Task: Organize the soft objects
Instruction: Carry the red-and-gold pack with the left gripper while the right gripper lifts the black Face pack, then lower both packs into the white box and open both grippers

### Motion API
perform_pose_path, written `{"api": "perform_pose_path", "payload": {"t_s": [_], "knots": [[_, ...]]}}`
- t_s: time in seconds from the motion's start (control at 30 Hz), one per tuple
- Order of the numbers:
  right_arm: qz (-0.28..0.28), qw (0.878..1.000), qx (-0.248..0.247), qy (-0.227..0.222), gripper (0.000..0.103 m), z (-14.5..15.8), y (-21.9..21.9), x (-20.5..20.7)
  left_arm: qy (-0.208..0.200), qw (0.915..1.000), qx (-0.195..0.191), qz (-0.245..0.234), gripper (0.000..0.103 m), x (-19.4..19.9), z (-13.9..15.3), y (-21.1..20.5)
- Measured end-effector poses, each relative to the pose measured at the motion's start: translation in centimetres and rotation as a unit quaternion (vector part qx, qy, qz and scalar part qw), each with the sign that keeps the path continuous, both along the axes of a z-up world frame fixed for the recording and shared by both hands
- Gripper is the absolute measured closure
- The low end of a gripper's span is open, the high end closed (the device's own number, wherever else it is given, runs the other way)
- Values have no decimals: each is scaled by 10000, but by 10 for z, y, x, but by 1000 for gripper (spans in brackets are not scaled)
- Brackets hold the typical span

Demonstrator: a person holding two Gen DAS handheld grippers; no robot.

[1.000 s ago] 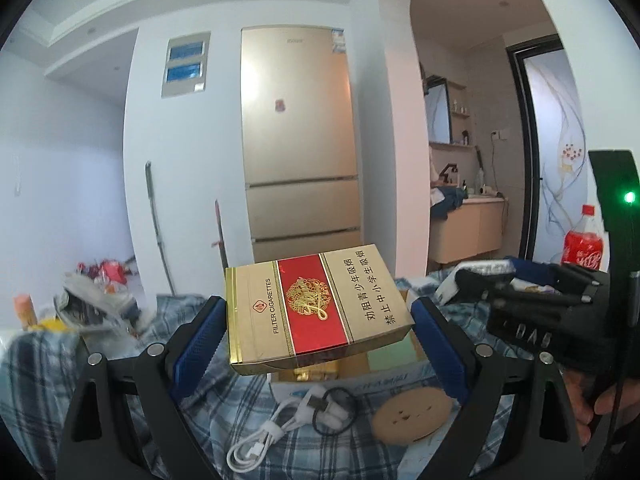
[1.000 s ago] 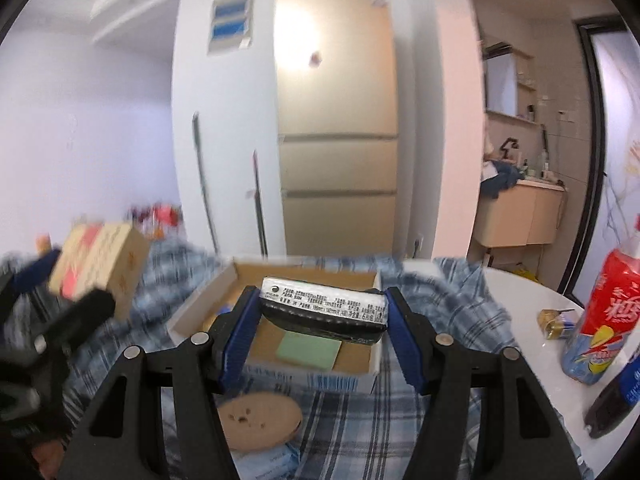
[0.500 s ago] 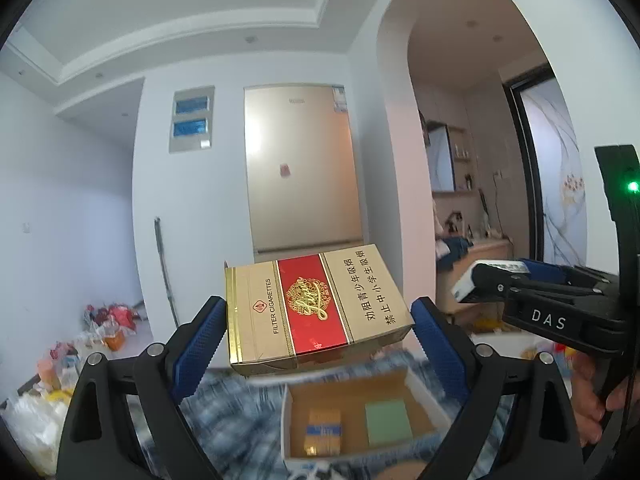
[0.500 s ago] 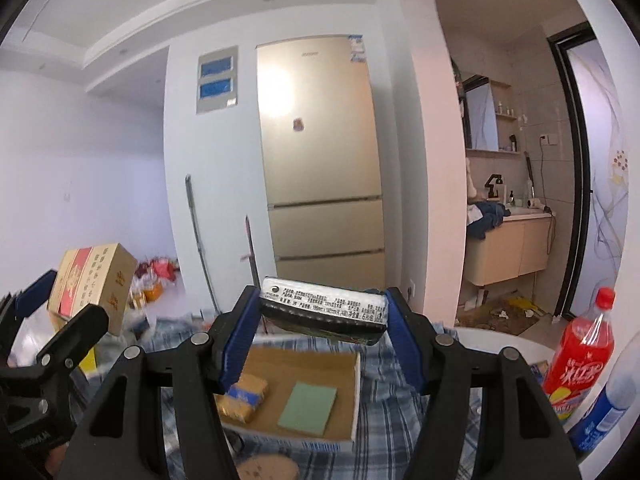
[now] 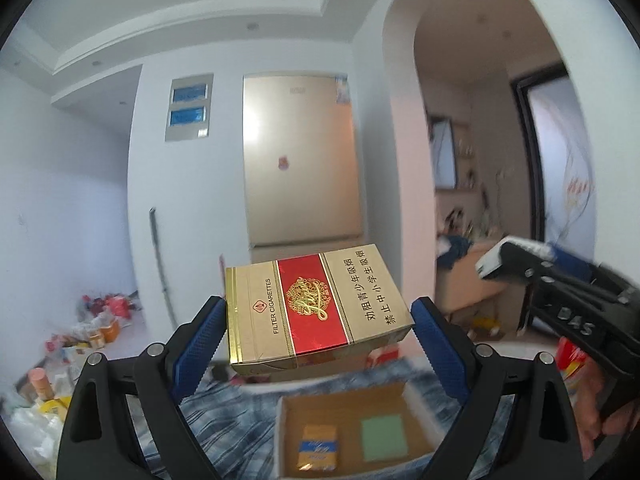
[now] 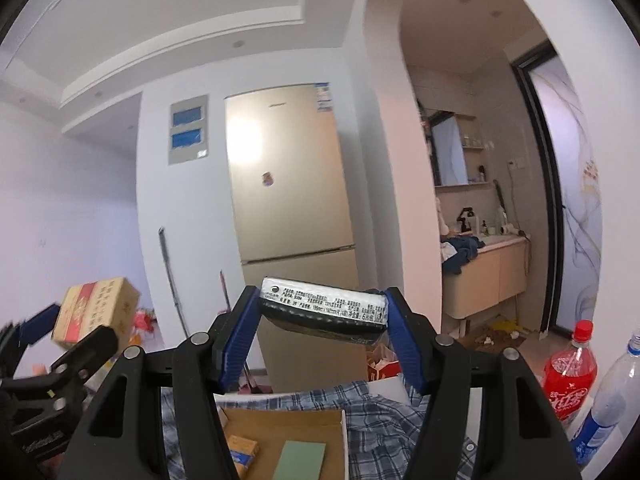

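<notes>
The left gripper is clamped on a gold and red cigarette pack, held between its blue fingers. The right gripper squeezes a dark tissue pack between its own fingers. Below both fingers lies an open cardboard box on a checked cloth.

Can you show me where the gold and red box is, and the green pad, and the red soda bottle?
cigarette box (image 5: 316,312): left wrist view, on its red middle stripe.
green pad (image 5: 383,439): left wrist view, its flat middle, inside the cardboard box.
red soda bottle (image 6: 570,376): right wrist view, on its red label.
</notes>
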State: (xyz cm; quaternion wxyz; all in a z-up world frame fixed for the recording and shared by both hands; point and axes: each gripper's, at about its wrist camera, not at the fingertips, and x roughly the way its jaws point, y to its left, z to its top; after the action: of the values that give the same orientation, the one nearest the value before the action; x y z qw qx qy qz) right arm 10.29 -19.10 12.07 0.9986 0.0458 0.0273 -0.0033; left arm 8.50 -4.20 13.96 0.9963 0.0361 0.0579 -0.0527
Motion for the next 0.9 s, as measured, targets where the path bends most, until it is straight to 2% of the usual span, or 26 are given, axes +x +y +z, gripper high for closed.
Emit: {"api": "perform_pose_path", "payload": {"t_s": [0.13,0.27,0.37,0.43,0.5,0.67,0.8,0.9], "knots": [[60,9989,-230,403,42,-16,4,17,466,9987,-195,-56,9,23,-15,9],[388,9946,-142,956,42,-38,4,39,918,9955,-191,-161,9,48,-31,10],[426,9903,-238,1301,42,-59,9,56,1273,9916,-83,-221,9,68,-45,10],[408,9876,-314,1480,42,-71,12,65,1515,9880,-166,-236,9,82,-57,13],[475,9834,-371,1711,42,-83,15,74,1816,9826,-237,-321,9,96,-68,15],[577,9719,-464,2236,42,-107,18,91,2407,9696,-134,-417,9,121,-93,14],[636,9624,-491,2593,42,-122,19,102,3016,9520,-108,-515,9,139,-120,14],[693,9551,-467,2843,42,-132,18,111,3238,9443,-93,-574,9,148,-138,14]]}}
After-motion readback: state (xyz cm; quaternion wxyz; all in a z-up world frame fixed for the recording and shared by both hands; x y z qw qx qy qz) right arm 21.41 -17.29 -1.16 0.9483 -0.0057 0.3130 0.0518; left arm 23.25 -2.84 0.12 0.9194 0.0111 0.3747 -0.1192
